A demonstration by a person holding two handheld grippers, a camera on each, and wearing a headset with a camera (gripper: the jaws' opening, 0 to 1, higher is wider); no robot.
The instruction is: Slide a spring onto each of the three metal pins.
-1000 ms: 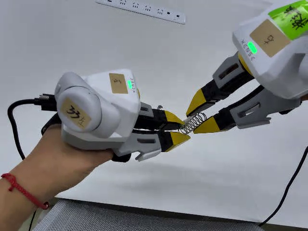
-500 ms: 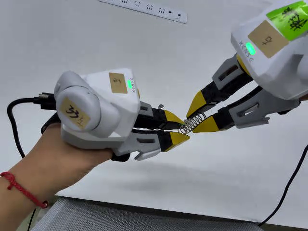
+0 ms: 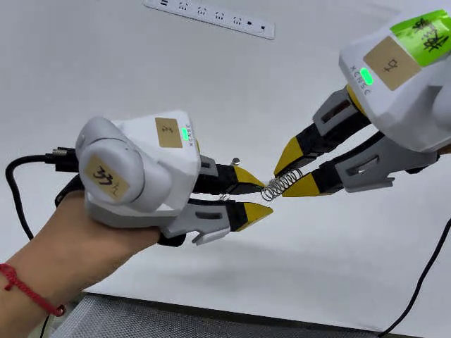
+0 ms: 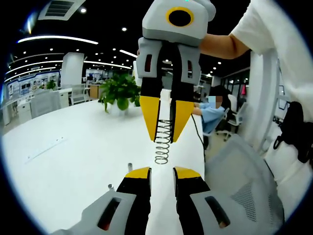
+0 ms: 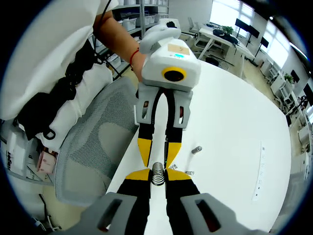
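Note:
My right gripper (image 3: 290, 177) comes in from the upper right, shut on a small steel spring (image 3: 281, 184) that sticks out past its yellow tips. In the right gripper view the spring (image 5: 157, 173) sits clamped between the tips. My left gripper (image 3: 264, 196), held in a hand at the left, faces it with jaws apart and nothing between them. The spring's free end hangs just in front of those tips (image 4: 162, 151). Short metal pins stand on the white table: one (image 3: 235, 161) behind the left gripper, others (image 5: 196, 149) (image 4: 129, 167) below the grippers.
A white power strip (image 3: 211, 14) lies at the table's far edge. A black cable (image 3: 15, 193) trails from the left gripper, another (image 3: 423, 274) at the right. A grey mesh chair (image 3: 176, 317) sits just under the table's near edge.
The left gripper has eased slightly back and down, so the spring's free end now sits just off its tips instead of between them. The right gripper still holds the spring.

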